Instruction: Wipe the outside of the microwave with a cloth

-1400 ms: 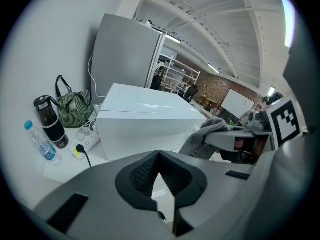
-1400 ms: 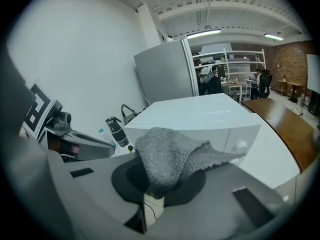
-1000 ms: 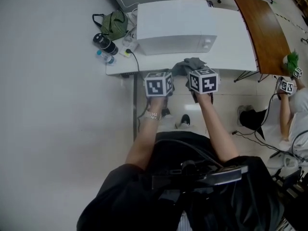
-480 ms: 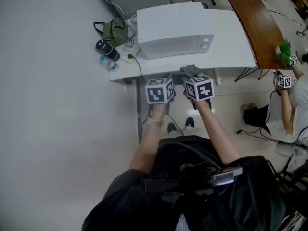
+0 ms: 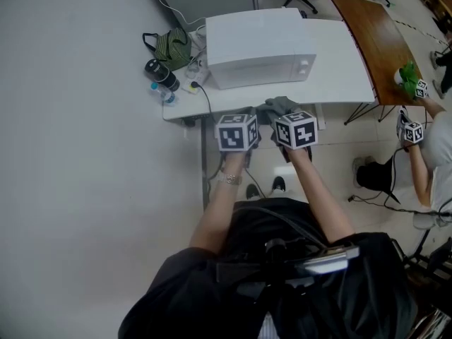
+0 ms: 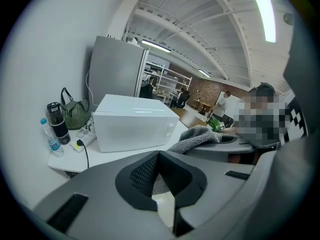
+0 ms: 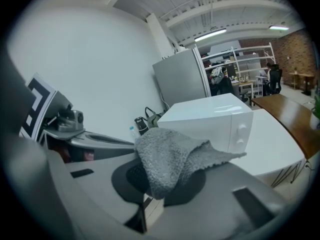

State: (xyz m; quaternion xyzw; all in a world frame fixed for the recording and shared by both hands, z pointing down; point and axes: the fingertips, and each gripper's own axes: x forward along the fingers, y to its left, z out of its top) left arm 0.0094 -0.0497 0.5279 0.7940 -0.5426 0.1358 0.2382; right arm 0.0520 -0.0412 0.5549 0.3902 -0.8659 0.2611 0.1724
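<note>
The white microwave point(image 5: 258, 41) sits on the white table point(image 5: 349, 69). Its long axis runs left to right, with the door and two knobs point(image 5: 304, 65) facing the person. The right gripper point(image 7: 156, 180) is clamped on a grey terry cloth point(image 7: 170, 156), held at the table's front edge. The left gripper point(image 6: 159, 155) is closed and empty. The water bottle's point(image 5: 159, 92) label is too small to read.
</note>
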